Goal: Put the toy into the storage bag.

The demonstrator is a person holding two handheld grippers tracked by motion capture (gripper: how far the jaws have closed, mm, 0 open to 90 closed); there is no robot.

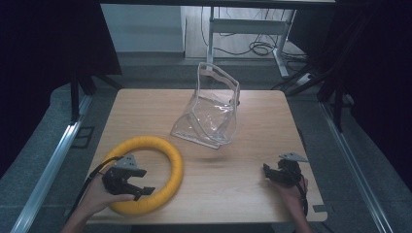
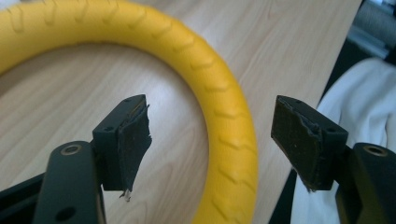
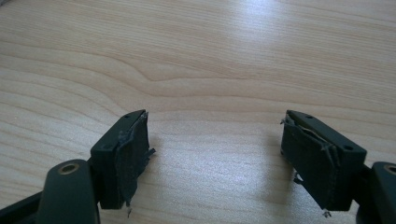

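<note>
Jaws of your left gripper [image 1: 138, 187] stood wide apart around the near-right arc of the yellow ribbed ring [image 1: 167, 153], one pad inside the hoop and one outside it, and neither pad pressed on the foam; in the left gripper view the ring [image 2: 224, 107] curved up between the two black pads [image 2: 133, 140] with wood showing on either side of it. That ring lay flat on the wooden table [image 1: 233, 184] at about eight o'clock from the table's middle, close to the near-left corner. Your right gripper [image 1: 270, 173] sat low at about four o'clock, near the front-right edge, well apart from the ring; its jaws were also spread, with bare wood grain [image 3: 215, 93] between them and nothing held. A clear plastic zip pouch [image 1: 214, 109] stood propped open at roughly twelve o'clock, toward the far side of the table, apart from both grippers. Your white sleeve [image 2: 359, 102] showed past the table edge in the left gripper view.
</note>
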